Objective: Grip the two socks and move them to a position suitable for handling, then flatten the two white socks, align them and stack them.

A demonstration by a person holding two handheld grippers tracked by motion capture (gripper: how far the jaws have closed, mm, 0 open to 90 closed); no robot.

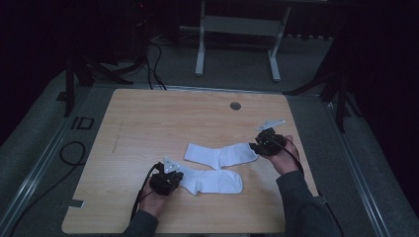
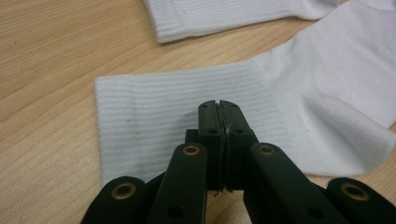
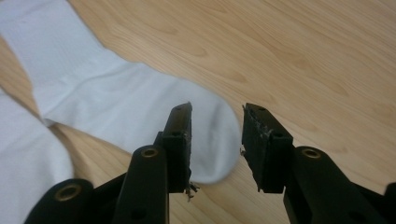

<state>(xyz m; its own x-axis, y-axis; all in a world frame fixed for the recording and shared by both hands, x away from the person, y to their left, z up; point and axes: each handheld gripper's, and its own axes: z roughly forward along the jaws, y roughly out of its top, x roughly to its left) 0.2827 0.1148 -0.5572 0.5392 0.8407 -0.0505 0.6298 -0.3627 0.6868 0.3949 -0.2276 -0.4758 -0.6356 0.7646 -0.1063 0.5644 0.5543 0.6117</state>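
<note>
Nearest your edge of the tabletop, your left gripper has its jaws pressed together on the ribbed cuff of the near sock, which lies flat toward the front edge, a little left of centre, toe pointing right. In the left gripper view the cuff bunches slightly at the closed tips, so the fabric looks pinched rather than just covered. Just beyond it lies the far sock, close to the first (whether they touch I cannot tell), its cuff toward the middle of the tabletop and its toe toward the right edge. Your right gripper sits at that toe with jaws apart; in the right gripper view the rounded toe lies between and under the open tips, not gripped. Both socks should handle as light, soft and limp: they will sag, fold and drag on the wood, nothing fragile. Take the cuff across its ribbing, well in from the rim, since a thin edge bite may slip out. At the toe, go in deeper so both layers are caught. Far back, a small round grommet sits near the rear edge.
</note>
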